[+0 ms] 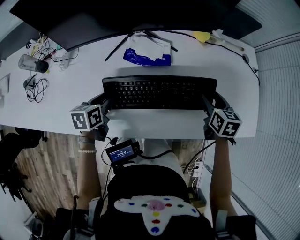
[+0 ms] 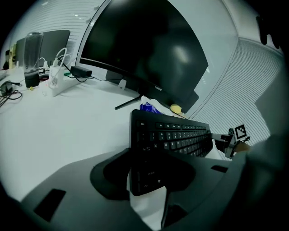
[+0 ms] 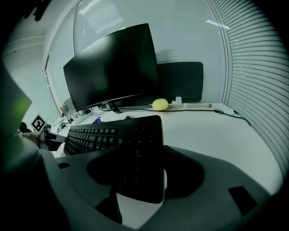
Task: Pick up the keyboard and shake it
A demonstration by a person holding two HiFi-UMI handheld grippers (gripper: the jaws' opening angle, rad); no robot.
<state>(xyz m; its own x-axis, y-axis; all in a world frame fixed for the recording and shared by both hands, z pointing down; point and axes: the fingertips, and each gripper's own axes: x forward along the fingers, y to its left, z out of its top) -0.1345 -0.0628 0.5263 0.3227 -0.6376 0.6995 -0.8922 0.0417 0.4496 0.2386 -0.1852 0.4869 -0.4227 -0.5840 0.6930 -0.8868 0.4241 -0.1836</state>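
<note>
A black keyboard hangs level just over the white desk, casting a shadow below it. My left gripper is shut on its left end, and my right gripper is shut on its right end. In the left gripper view the keyboard runs away between the jaws of the left gripper, its corner keys clasped. In the right gripper view the number-pad end of the keyboard sits between the jaws of the right gripper.
A wide dark monitor stands behind the keyboard on thin legs. A blue and white pack lies under it, a yellow object at back right. A jar and cables crowd the left side. The desk's front edge is close to me.
</note>
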